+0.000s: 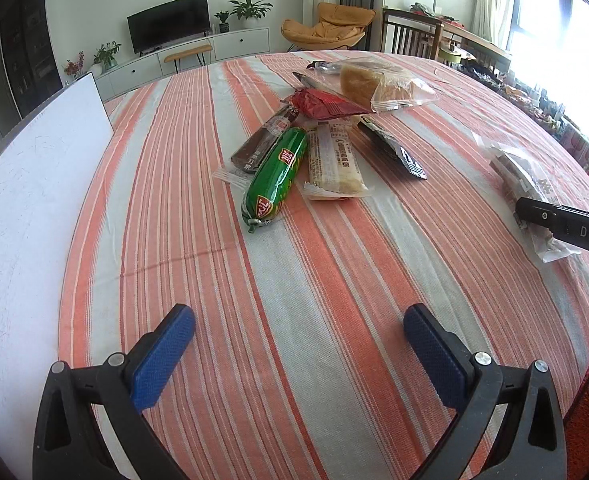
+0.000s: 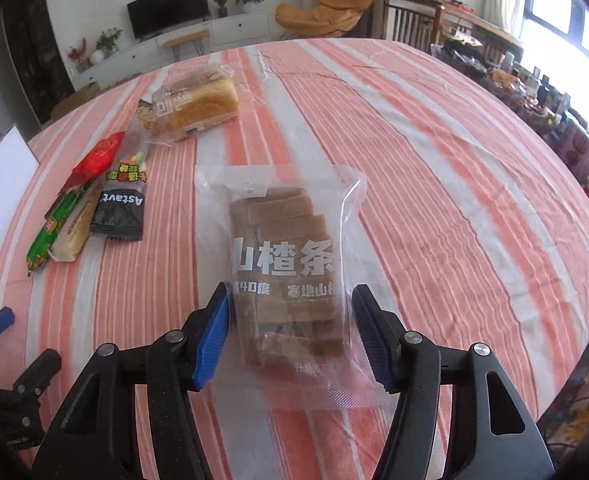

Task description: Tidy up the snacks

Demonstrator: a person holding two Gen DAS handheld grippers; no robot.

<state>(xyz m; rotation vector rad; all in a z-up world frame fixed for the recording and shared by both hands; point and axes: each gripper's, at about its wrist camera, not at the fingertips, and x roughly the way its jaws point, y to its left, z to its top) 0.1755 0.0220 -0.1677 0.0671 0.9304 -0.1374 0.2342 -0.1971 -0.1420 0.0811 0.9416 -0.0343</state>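
A clear bag of brown hawthorn strips [image 2: 282, 256] lies flat on the striped tablecloth [image 2: 434, 184]. My right gripper [image 2: 290, 336] straddles its near end, one blue pad on each side; the bag shows no squeeze, so the jaws read as open. The left wrist view has this bag [image 1: 526, 176] at the far right under the right gripper's black finger [image 1: 550, 216]. My left gripper [image 1: 298, 344] stands open over bare cloth. Beyond it lies a pile: a green sausage [image 1: 276, 174], a pale bar [image 1: 334, 160], a black packet [image 1: 394, 148], a red pack [image 1: 326, 104] and bagged bread [image 1: 378, 82].
A white board [image 1: 26, 184] covers the table's left side. Bare cloth stretches to the right of the hawthorn bag. Behind the table are a TV cabinet [image 1: 198, 48], a yellow chair [image 1: 326, 26] and wooden chairs; a cluttered shelf [image 2: 566, 120] runs along the right window.
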